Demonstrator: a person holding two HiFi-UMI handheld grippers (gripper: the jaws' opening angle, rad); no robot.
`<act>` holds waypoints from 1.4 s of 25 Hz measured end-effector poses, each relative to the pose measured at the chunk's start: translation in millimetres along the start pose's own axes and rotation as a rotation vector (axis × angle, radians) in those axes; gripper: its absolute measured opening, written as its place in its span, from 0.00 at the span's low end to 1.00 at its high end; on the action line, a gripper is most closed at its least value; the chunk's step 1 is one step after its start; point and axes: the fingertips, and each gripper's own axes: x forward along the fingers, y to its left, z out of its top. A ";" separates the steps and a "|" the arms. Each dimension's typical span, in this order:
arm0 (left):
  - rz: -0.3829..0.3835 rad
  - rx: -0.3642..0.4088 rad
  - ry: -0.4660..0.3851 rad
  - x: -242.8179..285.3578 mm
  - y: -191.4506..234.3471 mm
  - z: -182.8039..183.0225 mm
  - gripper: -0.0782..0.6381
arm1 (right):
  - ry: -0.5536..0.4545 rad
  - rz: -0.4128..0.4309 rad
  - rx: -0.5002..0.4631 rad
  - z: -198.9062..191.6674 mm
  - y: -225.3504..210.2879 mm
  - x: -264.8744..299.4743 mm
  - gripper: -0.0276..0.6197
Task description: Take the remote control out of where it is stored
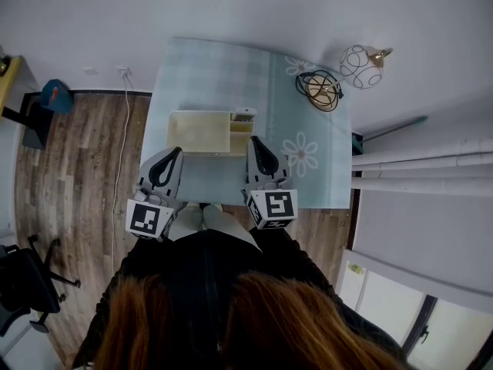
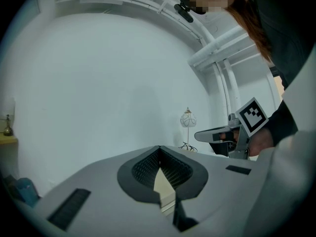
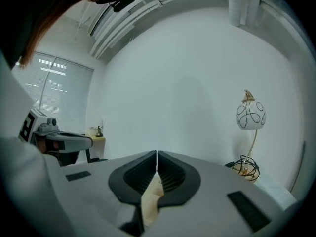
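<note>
While the left gripper [image 1: 174, 154] hangs by the near edge of the table [image 1: 216, 75], jaws pressed together on nothing, the cream storage box [image 1: 196, 129] lies just ahead of it. At the box's right end sit open slots, and at the far corner shows a slim pale piece [image 1: 245, 114]. That's the remote control, I'd say, though it's too small to be sure. The right gripper [image 1: 255, 143] is right beside that end, jaws closed and empty too.

A remote should be light, stiff plastic and a touch slick. The best hold looks like a pinch across its narrow sides at the exposed end, drawn straight out so it doesn't jam. The box looks light enough to drag along. Further right, the wire ornament [image 1: 320, 89] and globe lamp [image 1: 361, 66] stand well apart.
</note>
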 end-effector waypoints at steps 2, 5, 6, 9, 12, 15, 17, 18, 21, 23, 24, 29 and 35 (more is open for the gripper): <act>-0.001 -0.005 -0.013 -0.8 -0.6 -0.2 0.12 | 0.022 -0.015 0.005 -6.7 -5.0 6.4 0.07; 0.004 -0.003 -0.010 -2.5 1.0 -0.8 0.12 | 0.053 -0.036 0.009 -16.7 -10.9 17.1 0.07; 0.004 -0.002 -0.009 -3.0 1.6 -0.9 0.12 | 0.065 -0.043 0.008 -20.0 -12.1 21.3 0.08; 0.007 -0.005 -0.012 -4.7 2.7 -0.6 0.12 | 0.109 -0.054 0.006 -33.1 -13.3 34.4 0.18; 0.012 -0.002 0.001 -7.0 3.7 -0.6 0.12 | 0.148 -0.066 0.019 -47.3 -15.9 46.7 0.28; 0.015 -0.004 -0.002 -9.0 4.9 -1.7 0.12 | 0.182 -0.101 0.065 -59.4 -24.9 56.8 0.33; 0.017 -0.004 -0.004 -10.4 5.7 -1.7 0.12 | 0.196 -0.121 0.085 -65.2 -28.1 62.5 0.35; 0.018 -0.005 -0.004 -10.9 5.8 -1.7 0.12 | 0.200 -0.127 0.087 -67.4 -28.4 65.2 0.35; 0.019 -0.005 0.000 -12.1 5.6 -2.0 0.12 | 0.211 -0.143 0.092 -73.1 -27.9 72.6 0.38; 0.021 -0.005 0.003 -13.2 6.2 -2.2 0.12 | 0.226 -0.152 0.103 -78.0 -26.7 78.0 0.41; 0.022 -0.005 0.003 -13.7 6.9 -2.3 0.12 | 0.235 -0.157 0.107 -80.8 -25.9 80.7 0.41; 0.038 -0.006 0.002 -17.5 11.4 -3.0 0.12 | 0.258 -0.183 0.110 -90.1 -27.3 90.8 0.43; 0.060 -0.006 0.011 -22.0 19.3 -5.1 0.12 | 0.268 -0.217 0.101 -93.3 -34.8 99.4 0.44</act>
